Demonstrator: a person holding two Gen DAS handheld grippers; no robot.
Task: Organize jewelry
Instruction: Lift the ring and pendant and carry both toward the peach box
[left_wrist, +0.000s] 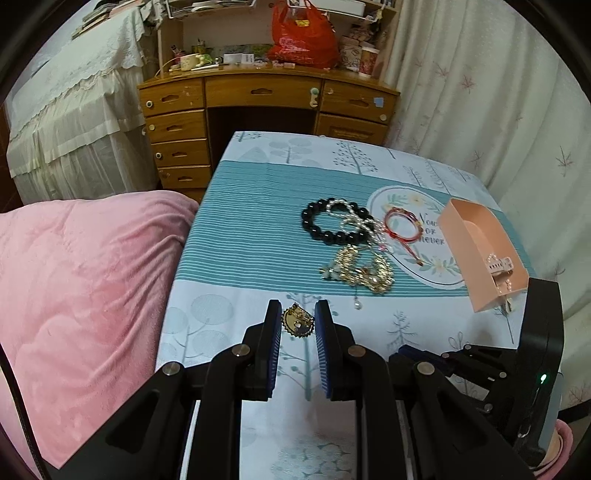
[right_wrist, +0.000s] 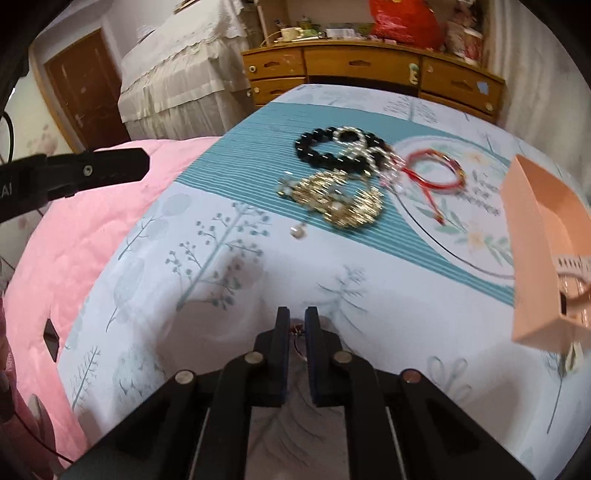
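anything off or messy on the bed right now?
Yes. The black bead bracelet, pearl strand and gold chains lie tangled in one heap on the bedspread. In the pink box, a bead strand spills over the open end beside a hair clip.

1. A round gold brooch with a toothed edge (left_wrist: 297, 324) is held on edge between two blue pads, on the near side of the gold heap.
2. A tangled heap of gold chain jewellery (left_wrist: 364, 271) lies flat as the landmark.
3. A black bead bracelet (left_wrist: 334, 221) lies just behind the heap, with a pearl strand (left_wrist: 352, 214) across it.
4. A red cord bracelet (left_wrist: 404, 225) lies behind and to the right of the heap.
5. An open pink rectangular box (left_wrist: 480, 254) stands further right of the heap, holding a pale hair clip (left_wrist: 498, 264).
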